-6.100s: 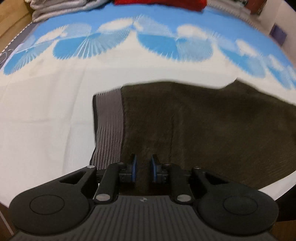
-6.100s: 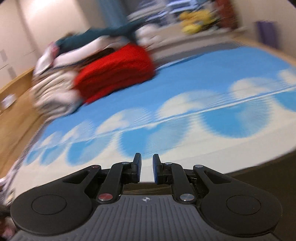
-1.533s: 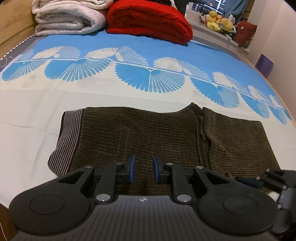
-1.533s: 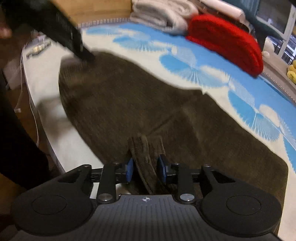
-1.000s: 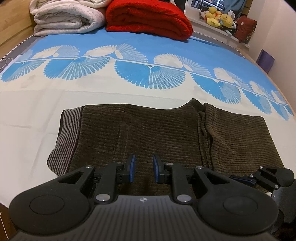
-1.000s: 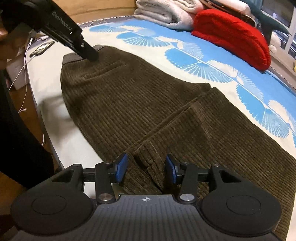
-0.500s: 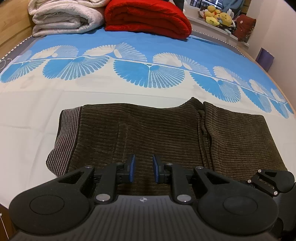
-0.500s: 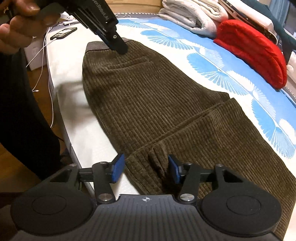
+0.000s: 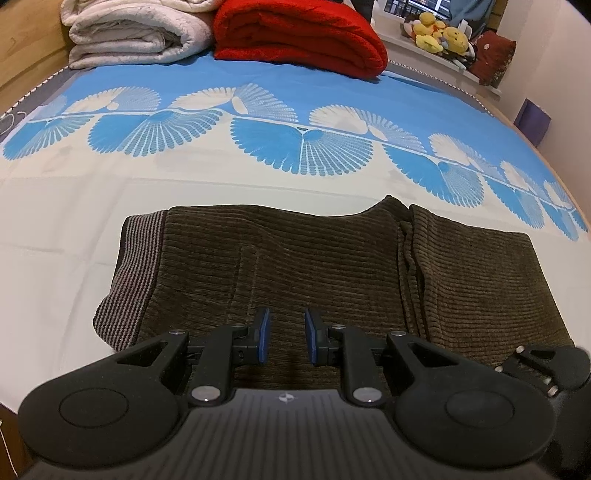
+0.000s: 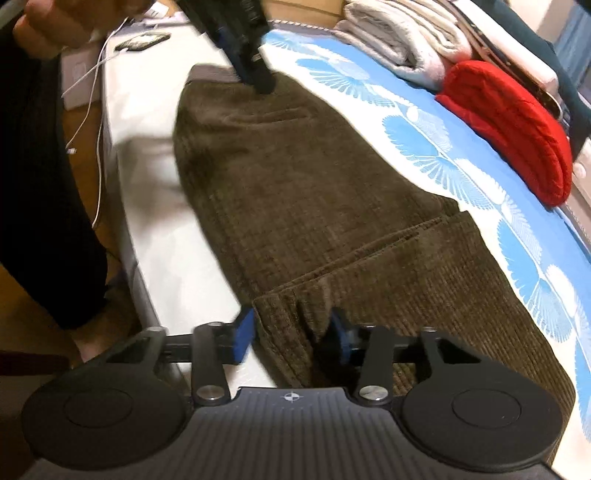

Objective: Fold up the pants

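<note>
Brown corduroy on a blue-and-white bed

The pants (image 9: pixel 295 258) are seen in dark olive-brown, ribbed all over with fine corduroy lines, and their waistband (image 9: pixel 136 266) is striped in thin grey and dark brown. The bedsheet (image 9: pixel 258 92) is coloured bright blue at the far side and off-white at the near side, with a row of blue and white fan shapes printed where the two meet. A folded blanket (image 9: pixel 299 33) in vivid red is shown beside a cream-white quilt (image 9: pixel 136 33). Yellow plush toys (image 9: pixel 439 37) are glimpsed behind. Both the left gripper (image 9: pixel 286 341) and the right gripper (image 10: pixel 291 336) are finished in black, with blue pads (image 9: pixel 263 336).
</note>
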`<action>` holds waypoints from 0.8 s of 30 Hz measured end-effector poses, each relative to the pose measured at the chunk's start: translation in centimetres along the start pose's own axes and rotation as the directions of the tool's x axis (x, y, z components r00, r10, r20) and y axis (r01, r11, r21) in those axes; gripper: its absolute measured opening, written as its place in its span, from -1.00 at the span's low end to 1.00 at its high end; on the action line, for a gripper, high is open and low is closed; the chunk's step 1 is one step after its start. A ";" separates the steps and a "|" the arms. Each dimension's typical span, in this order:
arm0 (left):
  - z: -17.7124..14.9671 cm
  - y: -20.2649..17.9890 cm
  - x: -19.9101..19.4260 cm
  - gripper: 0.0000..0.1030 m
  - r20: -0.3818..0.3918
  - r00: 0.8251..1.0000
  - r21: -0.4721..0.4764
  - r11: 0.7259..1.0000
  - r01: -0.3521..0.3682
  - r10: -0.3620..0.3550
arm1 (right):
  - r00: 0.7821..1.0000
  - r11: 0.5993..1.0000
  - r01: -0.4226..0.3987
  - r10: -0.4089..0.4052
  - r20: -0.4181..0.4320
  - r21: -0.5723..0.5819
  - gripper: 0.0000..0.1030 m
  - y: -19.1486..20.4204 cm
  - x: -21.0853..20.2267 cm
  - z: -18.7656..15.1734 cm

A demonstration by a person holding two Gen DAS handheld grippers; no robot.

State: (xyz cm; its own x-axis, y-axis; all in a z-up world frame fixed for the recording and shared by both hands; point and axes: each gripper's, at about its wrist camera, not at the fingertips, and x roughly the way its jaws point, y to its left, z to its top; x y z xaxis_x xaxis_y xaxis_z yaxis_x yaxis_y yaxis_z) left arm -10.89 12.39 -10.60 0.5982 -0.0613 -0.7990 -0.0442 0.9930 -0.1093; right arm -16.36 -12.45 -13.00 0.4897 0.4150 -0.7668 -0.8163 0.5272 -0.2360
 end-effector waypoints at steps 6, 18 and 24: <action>0.2 0.3 -0.1 -0.57 0.009 1.000 -0.012 1.000 0.005 -0.005 | 0.951 0.882 0.007 -0.151 0.268 0.471 -0.49 -9.0 -6.5 1.1; 0.2 0.4 -0.2 -0.57 0.005 1.000 -0.030 1.000 -0.002 0.002 | 0.998 0.975 -0.049 0.041 0.044 0.215 -0.40 -2.6 -0.3 0.8; 0.4 0.4 0.2 -0.57 -0.004 1.000 -0.035 0.999 0.015 -0.015 | 0.975 0.900 -0.092 -0.007 0.224 0.427 -0.40 -7.6 -6.5 -0.1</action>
State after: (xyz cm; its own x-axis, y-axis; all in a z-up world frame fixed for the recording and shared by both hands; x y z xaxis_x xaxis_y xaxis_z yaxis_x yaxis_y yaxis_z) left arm -10.43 12.82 -10.54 0.5956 -0.0767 -0.7996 -0.0635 0.9878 -0.1421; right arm -13.37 -19.26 -6.26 0.5511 0.5668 -0.6124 -0.6485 0.7528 0.1131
